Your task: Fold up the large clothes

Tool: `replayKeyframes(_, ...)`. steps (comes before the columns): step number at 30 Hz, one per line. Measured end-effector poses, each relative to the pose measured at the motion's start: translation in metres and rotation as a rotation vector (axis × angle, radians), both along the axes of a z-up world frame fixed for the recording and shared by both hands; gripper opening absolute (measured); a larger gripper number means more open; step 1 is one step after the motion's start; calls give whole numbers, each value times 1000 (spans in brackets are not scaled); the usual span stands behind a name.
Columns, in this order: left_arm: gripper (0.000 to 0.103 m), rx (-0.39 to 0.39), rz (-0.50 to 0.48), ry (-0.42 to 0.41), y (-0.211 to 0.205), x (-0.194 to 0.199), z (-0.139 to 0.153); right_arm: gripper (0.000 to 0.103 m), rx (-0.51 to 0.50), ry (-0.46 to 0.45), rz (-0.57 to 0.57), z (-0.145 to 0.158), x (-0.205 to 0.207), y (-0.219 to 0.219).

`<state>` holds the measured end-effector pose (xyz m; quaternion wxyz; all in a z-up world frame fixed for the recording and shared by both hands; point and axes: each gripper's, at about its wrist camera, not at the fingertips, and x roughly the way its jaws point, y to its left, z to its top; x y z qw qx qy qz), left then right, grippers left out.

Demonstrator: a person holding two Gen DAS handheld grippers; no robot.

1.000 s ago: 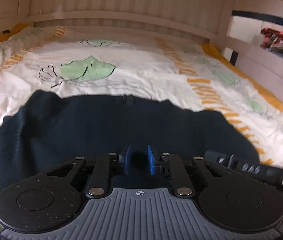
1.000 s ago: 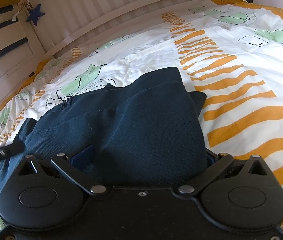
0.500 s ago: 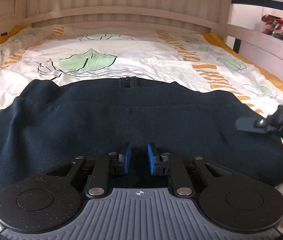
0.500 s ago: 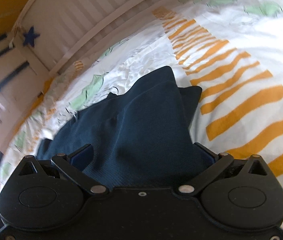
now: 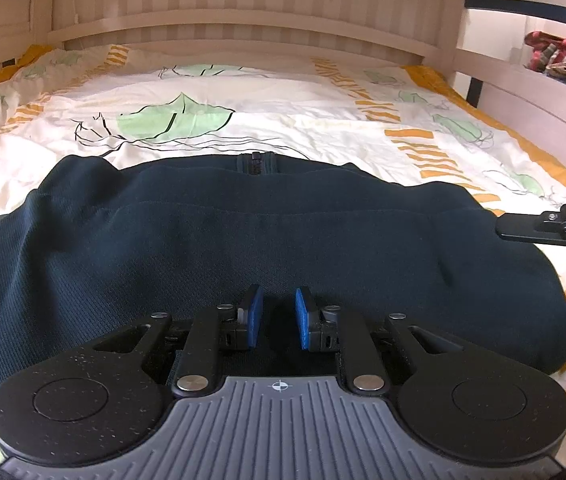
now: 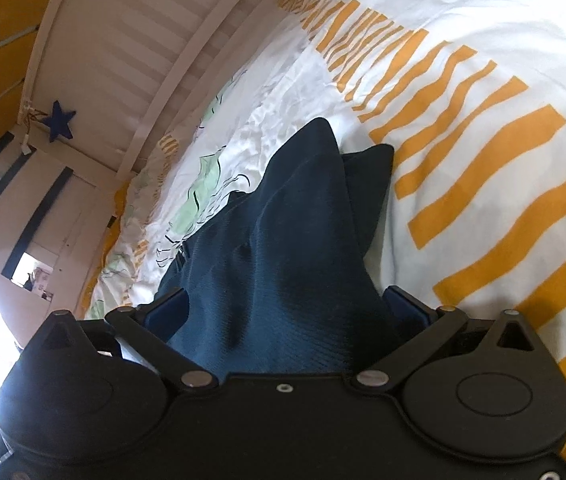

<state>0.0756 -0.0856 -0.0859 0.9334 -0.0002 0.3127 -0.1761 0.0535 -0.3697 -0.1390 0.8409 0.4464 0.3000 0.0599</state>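
1. the dark navy garment (image 5: 267, 248) looks soft, thick-knit and limp; it likely sags and slides on itself, so edges and corners are the best places to pinch.
2. it lies spread across the bed (image 5: 243, 128), zipper end far from the jaws.
3. left gripper (image 5: 275, 312): jaws narrow, a small gap showing, cloth directly beneath and ahead; whether they pinch it i cannot tell.
4. right gripper (image 6: 287, 308): jaws wide, a bunched fold of garment filling the space between them.
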Motion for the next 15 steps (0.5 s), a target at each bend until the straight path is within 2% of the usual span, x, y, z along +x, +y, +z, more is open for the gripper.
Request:
replayKeyframes(7,18,-28,8,20,4,3,1,102,60,12,0,-2,1,-2)
replayKeyframes(8,18,-33,9,23,4,4,1,99,58,14,1,-2,1,-2)
replayKeyframes(10,18,-38,10,28,5,5,1,90,38,28,3,-2,-1,-3)
replayKeyframes(12,18,-42,11,32,6,5,2,73,20,41,1,-2,-2,-4)
replayKeyframes(13,18,-45,11,34,6,6,3,69,19,48,-2,-3,-3,-4)
replayKeyframes(15,18,-53,11,41,7,6,4,51,31,58,-10,-5,-4,-6)
